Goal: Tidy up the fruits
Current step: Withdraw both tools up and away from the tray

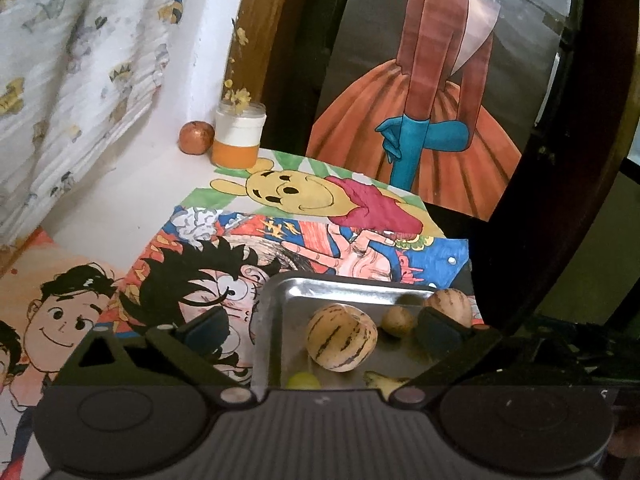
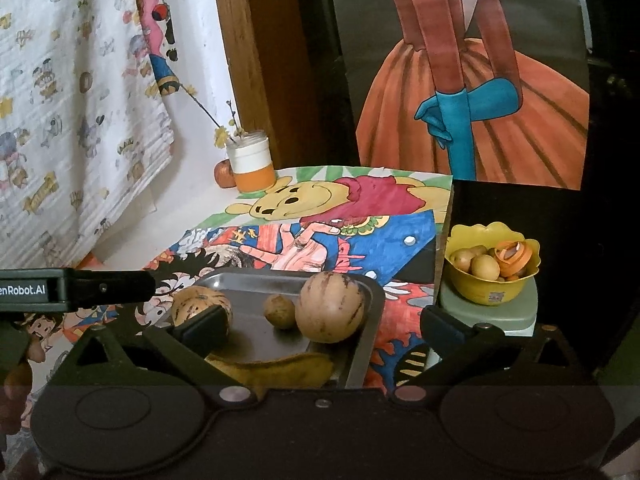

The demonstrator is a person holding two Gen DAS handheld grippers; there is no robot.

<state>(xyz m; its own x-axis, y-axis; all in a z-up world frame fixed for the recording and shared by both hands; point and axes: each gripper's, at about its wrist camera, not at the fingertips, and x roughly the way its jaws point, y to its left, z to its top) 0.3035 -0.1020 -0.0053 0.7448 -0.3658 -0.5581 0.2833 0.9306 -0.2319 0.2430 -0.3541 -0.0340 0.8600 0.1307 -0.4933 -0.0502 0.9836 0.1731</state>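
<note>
A metal tray [image 1: 280, 292] [image 2: 368, 320] lies on a table covered with cartoon drawings. In it are two striped tan melons [image 1: 342, 338] [image 1: 450, 304], a small brown fruit [image 1: 397, 321], a green fruit [image 1: 303, 381] and a banana [image 2: 280, 368]. In the right wrist view the melons [image 2: 331, 306] [image 2: 200, 302] flank the small brown fruit [image 2: 280, 311]. My left gripper [image 1: 320, 330] is open above the tray, around the near melon without touching it. My right gripper [image 2: 324, 326] is open and empty above the tray. The left gripper's body [image 2: 76, 288] shows at the left of the right wrist view.
A yellow bowl [image 2: 492, 292] of small fruits and orange peel stands on a grey stool right of the table. A jar [image 1: 239, 136] with dried flowers and a reddish fruit [image 1: 196, 138] stand at the table's far corner. A curtain hangs left; a large painting leans behind.
</note>
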